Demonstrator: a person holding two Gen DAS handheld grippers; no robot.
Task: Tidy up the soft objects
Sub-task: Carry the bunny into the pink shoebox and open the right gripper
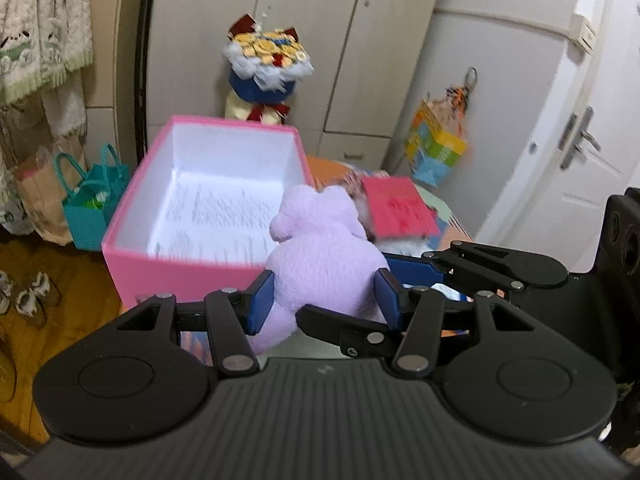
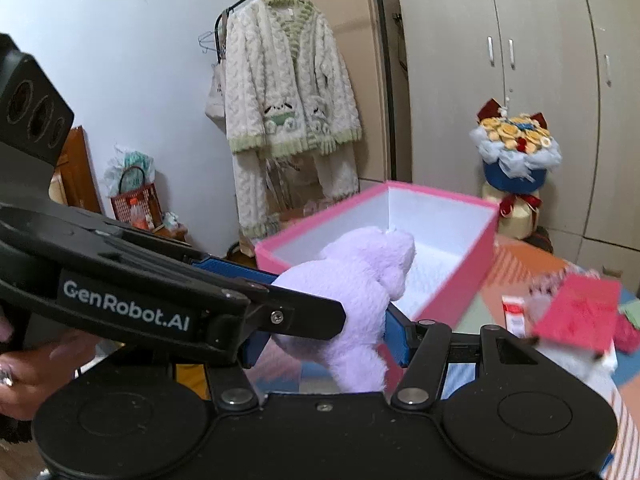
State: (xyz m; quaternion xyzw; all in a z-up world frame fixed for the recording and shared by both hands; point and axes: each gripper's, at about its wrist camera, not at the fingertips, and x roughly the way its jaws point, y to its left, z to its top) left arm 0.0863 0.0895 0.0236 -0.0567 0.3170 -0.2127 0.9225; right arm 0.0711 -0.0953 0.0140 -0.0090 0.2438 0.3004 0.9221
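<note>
Both the left gripper (image 1: 324, 300) and right gripper (image 2: 326, 330) squeeze the purple plush toy (image 1: 320, 256), which next goes into the pink box (image 1: 160, 264) at eleven o'clock.

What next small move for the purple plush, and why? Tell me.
Probably carry the purple plush forward over the near rim of the pink box and lower it in. The left gripper and right gripper both have jaws closed on it, it sits just short of the box, and the box is open on top.
</note>
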